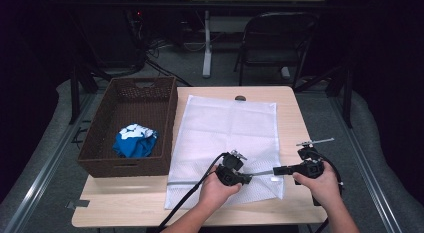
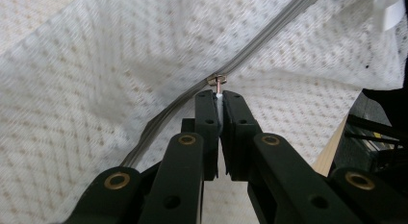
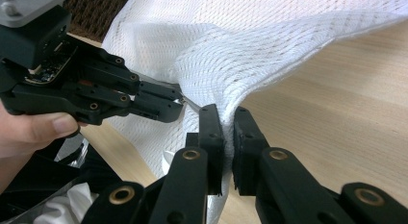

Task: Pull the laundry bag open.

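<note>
1. Left gripper [image 2: 219, 101] jaws pinch the zipper tab [image 2: 220, 83]; a jerk slips it free.
2. Right gripper [image 3: 226, 119] jaws pinch the mesh bag [image 1: 225, 128], at 6 o'clock on the surface [image 1: 290, 100]; slack jams the zipper.

Bright overhead light is washing the table [image 1: 125, 208] while the surroundings are sitting dark, close-up mesh [image 2: 96, 65] blurring softly.

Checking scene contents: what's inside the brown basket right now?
Inside the wicker basket lies one crumpled blue-and-white cloth, toward its near end; the rest of the floor looks bare. Anything under the cloth is covered.
</note>
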Available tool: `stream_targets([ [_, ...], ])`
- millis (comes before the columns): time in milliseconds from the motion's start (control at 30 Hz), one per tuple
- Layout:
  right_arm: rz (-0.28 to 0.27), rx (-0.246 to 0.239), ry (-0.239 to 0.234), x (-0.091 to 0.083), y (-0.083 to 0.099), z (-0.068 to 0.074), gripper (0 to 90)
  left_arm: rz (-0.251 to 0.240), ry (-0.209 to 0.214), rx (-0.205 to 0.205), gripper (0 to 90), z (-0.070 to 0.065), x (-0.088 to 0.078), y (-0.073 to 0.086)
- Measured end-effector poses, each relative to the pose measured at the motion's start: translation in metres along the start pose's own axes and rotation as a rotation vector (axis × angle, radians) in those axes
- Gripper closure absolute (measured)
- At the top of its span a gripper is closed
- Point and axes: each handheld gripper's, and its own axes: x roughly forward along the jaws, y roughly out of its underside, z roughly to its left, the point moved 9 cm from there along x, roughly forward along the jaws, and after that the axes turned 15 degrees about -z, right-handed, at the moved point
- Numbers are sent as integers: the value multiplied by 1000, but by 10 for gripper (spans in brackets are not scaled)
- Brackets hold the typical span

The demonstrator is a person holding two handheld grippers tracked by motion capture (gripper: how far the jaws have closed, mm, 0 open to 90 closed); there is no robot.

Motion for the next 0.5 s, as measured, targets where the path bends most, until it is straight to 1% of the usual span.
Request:
stream_targets([
  [167, -1, 3, 3, -1, 0, -1, 848, 0, -20, -7, 865, 6, -6, 3],
  [200, -1, 3, 5, -2, 0, -1, 848, 3, -19, -3, 865, 8, -7, 4],
  [500, -3, 6, 9, -3, 0, -4, 848, 0, -42, -25, 865, 19, -18, 10],
])
